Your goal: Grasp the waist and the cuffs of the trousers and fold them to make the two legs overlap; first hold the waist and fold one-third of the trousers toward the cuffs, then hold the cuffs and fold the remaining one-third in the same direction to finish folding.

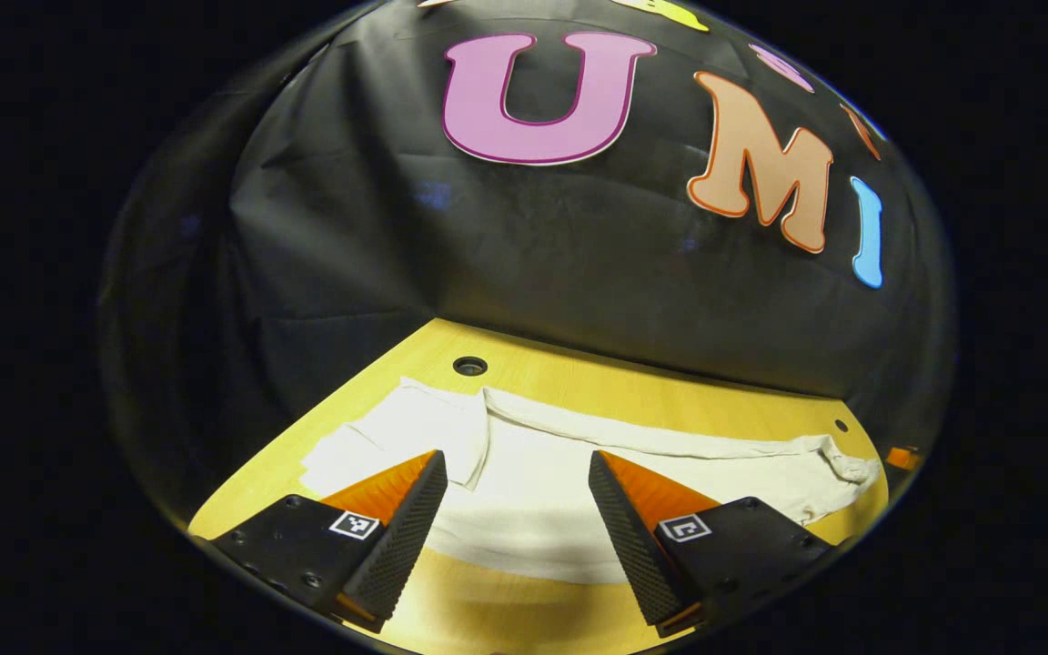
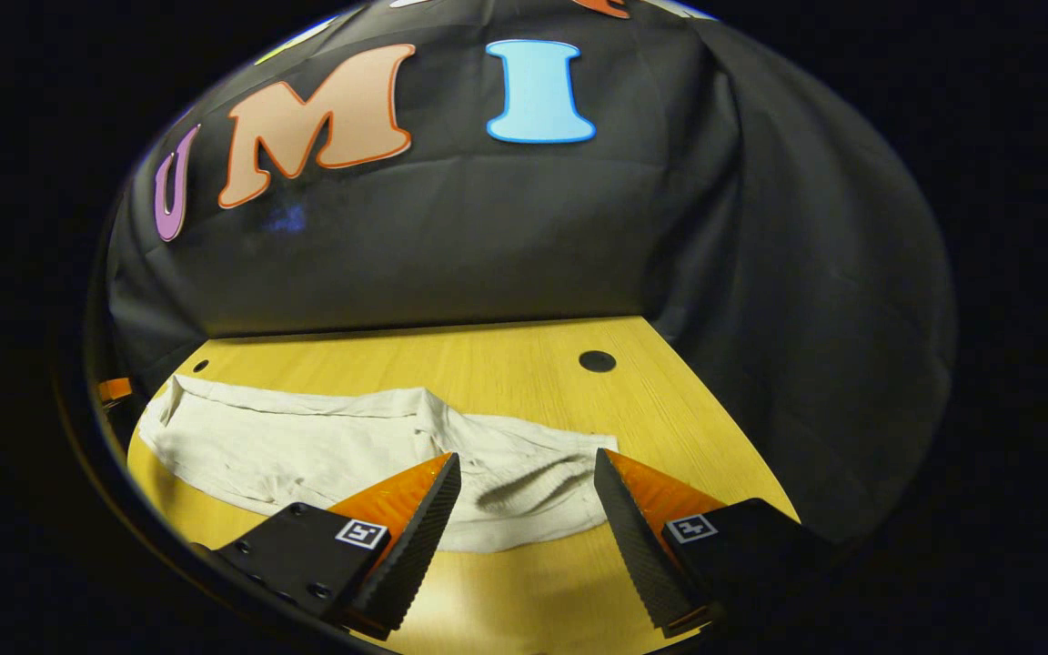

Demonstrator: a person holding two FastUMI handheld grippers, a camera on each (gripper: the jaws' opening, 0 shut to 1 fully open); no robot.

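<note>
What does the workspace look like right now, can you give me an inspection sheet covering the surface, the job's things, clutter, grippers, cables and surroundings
Surface: wooden table, light grain, with round holes near the back edge.
Job's things: pale trousers lying flat on the table, wrinkled, not yet folded; the same trousers stretch across the right gripper view.
Clutter: nothing seen on the table besides the trousers.
Grippers: left gripper open, above the near edge of the trousers, holding nothing; right gripper open, above one end of the trousers, holding nothing.
Cables: nothing seen.
Surroundings: black cloth wall behind and beside the table.
</note>
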